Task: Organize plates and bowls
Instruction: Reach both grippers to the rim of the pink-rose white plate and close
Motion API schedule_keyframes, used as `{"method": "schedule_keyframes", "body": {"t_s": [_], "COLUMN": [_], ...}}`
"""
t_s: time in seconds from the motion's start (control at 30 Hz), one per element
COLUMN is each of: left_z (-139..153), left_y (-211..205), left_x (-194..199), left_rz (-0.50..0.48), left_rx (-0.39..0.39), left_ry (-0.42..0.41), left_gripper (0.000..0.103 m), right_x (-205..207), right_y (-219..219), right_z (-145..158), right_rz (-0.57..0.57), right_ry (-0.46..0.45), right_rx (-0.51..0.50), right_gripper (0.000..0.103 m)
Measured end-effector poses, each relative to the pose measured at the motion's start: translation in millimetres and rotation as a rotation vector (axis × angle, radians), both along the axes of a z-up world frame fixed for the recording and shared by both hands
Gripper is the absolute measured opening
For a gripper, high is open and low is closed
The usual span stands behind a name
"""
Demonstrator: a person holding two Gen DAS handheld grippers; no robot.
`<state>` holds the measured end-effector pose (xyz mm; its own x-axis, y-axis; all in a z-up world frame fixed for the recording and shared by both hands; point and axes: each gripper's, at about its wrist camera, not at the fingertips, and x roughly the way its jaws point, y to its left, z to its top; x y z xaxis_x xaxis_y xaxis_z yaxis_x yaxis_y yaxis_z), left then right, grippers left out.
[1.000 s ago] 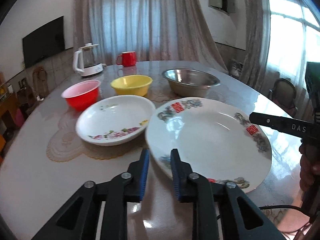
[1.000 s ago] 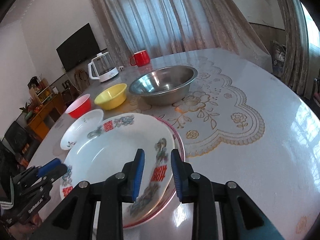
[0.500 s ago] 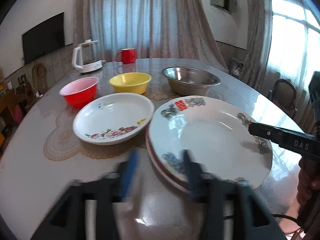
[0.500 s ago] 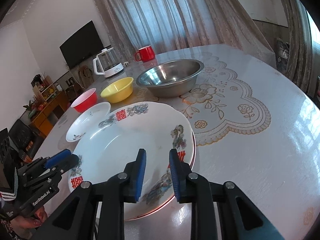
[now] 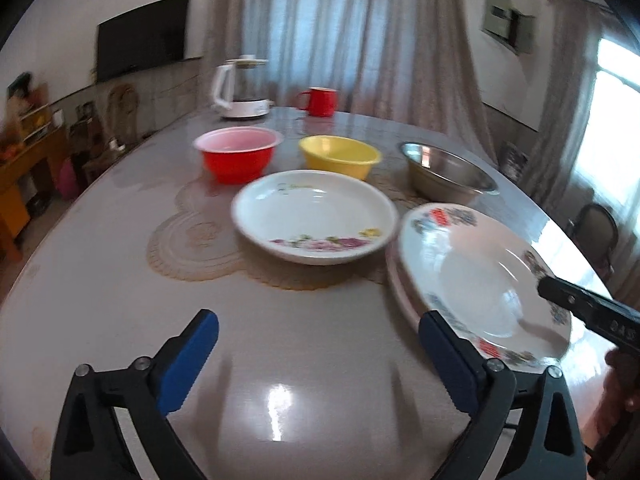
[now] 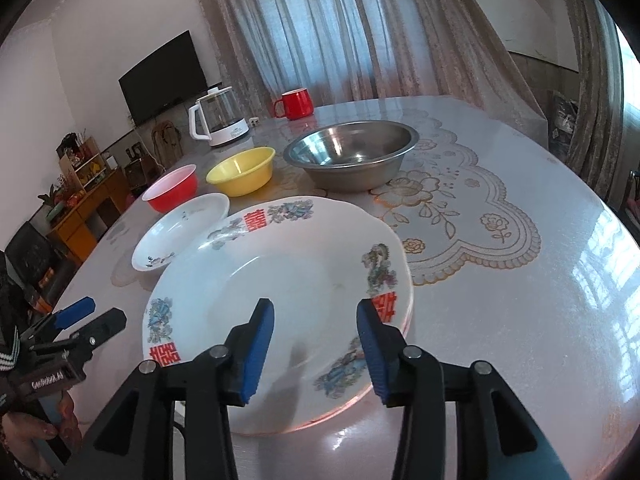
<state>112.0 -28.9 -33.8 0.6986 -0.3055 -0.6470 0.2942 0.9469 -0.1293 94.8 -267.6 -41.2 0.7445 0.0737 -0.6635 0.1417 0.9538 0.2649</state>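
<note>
- Large decorated plate [image 6: 280, 276]: lies flat and face up near the near edge of the table [image 6: 540, 300], stacked on a second plate whose pink rim [image 6: 340, 408] shows beneath it. Being round, it has no long axis; one red character on its rim faces the far edge, others the near-left and near-right.
- Small floral plate [image 5: 314, 216]: flat, face up, just beside the large plate on its left, farther from the near edge. The flower band sits on its near rim.
- Red bowl [image 5: 239, 158], yellow bowl [image 5: 339, 156] and steel bowl [image 6: 352, 154]: upright, mouths up, in a row behind the plates, running left to right across the table.
- Left gripper [image 5: 318, 336]: jaws spread wide, having just been opening; nothing between them but bare table. The right-hand pad [image 5: 444, 356] sits just at the large plate's left rim; contact cannot be determined.
- Right gripper [image 6: 316, 324]: jaws partly apart, having just been opening; they stand over the near rim of the large plate without pressing on it.
- Kettle [image 6: 218, 122] and red mug [image 6: 295, 104]: upright near the far edge.
</note>
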Motion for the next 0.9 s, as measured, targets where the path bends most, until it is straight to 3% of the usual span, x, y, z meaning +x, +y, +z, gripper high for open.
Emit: {"method": "schedule_keyframes", "body": {"t_s": [0.33,0.57,0.83,0.9], "left_z": [5.7,-9.5,-9.6,-9.6], "left_y": [45.0,62.3,52.3,50.7], "left_x": [49.5,92.6,107.2,110.3], "left_rz": [0.130,0.169,0.119,0.106], "left_rx": [-0.133,-0.294,-0.312,-0.322], "left_ry": [0.043,0.168,0.172,0.166], "left_gripper": [0.103,0.100,0.094,0.088], "right_x": [21.4,60.8,122.9,140.1], "right_y": [28.9,42.5,52.6,56.3], "right_z": [14.7,27.5,33.7,34.3], "right_rz": [0.092,0.141,0.178,0.177], "right_ry": [0.024,0.056,0.111,0.127], "right_rx": [-0.059,-0.078,-0.006,-0.002], "right_gripper": [0.045,0.045,0.045,0.045]}}
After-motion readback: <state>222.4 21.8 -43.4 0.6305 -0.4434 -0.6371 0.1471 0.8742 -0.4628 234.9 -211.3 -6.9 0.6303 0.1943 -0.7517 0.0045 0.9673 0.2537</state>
